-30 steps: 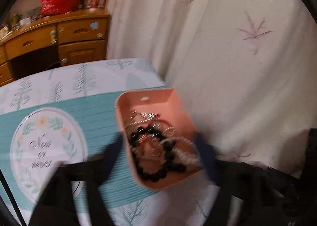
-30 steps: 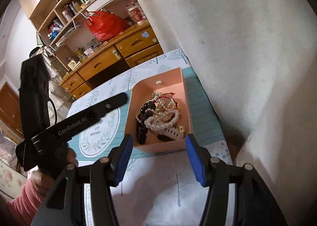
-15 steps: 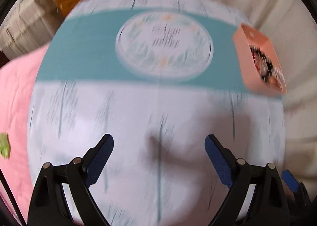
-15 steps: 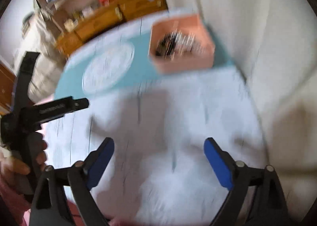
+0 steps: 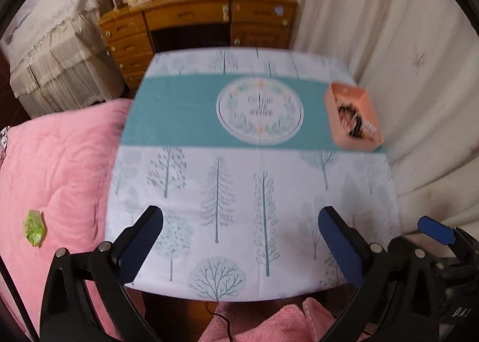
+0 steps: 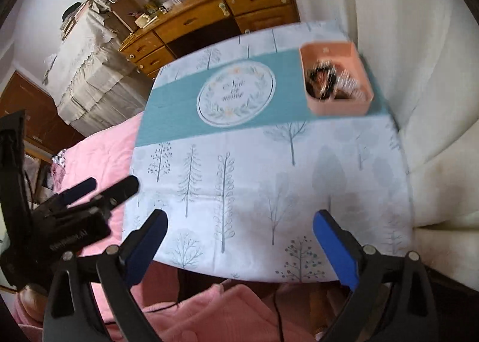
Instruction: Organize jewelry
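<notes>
Pink tray point(image 6: 338, 108) of jewelry point(image 6: 332, 84) far from both wide-open, empty hand-held grippers point(image 5: 239, 240) point(image 6: 239, 237).

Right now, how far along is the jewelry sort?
Looks done: all visible jewelry sits in the pink tray at the table's far right; none shows on the cloth. In hand: nothing; left gripper and right gripper have open jaws near the front edge. Left: nothing visible.
</notes>
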The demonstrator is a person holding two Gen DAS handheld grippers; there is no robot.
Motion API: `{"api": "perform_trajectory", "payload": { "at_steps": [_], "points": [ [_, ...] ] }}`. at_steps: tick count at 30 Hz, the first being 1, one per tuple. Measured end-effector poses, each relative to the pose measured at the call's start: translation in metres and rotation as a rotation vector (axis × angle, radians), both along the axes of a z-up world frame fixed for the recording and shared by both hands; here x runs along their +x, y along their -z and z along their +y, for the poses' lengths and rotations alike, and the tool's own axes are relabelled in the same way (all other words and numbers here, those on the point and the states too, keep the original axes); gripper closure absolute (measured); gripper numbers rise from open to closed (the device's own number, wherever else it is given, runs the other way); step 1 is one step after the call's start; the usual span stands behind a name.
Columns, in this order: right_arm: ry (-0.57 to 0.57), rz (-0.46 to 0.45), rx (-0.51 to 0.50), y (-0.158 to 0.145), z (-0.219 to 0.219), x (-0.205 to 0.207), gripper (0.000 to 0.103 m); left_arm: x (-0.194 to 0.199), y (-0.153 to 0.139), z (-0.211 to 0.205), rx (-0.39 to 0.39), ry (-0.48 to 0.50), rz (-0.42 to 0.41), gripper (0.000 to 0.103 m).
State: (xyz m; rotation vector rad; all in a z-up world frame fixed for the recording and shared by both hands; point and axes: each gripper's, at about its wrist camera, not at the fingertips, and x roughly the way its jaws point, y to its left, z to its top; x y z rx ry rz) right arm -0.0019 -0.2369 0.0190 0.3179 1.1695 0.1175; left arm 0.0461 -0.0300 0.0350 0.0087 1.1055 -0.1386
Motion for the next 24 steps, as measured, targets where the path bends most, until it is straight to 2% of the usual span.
{"api": "perform_trajectory", "payload": {
  "at_steps": [4,7,13,15,24],
  "points": [
    [0.002,-0.088,-0.074,-0.025,0.009,-0.012,0.004,-0.01,-0.018,0.003,-0.016,-0.018,-0.085,0.0],
    [0.01,-0.122,-0.095,-0.033,0.012,-0.021,0.001,-0.021,-0.018,0.004,-0.032,-0.023,-0.1,0.0],
    [0.009,-0.197,-0.157,-0.044,0.029,-0.045,0.0,-0.038,-0.018,-0.004,-0.003,0.007,-0.135,0.0],
    [0.015,-0.207,-0.183,-0.047,0.034,-0.048,0.0,-0.042,-0.019,-0.002,0.002,0.007,-0.145,0.001],
    [0.04,-0.195,-0.175,-0.045,0.036,-0.058,0.0,-0.05,-0.015,0.0,0.003,0.02,-0.131,0.001]
  ]
}}
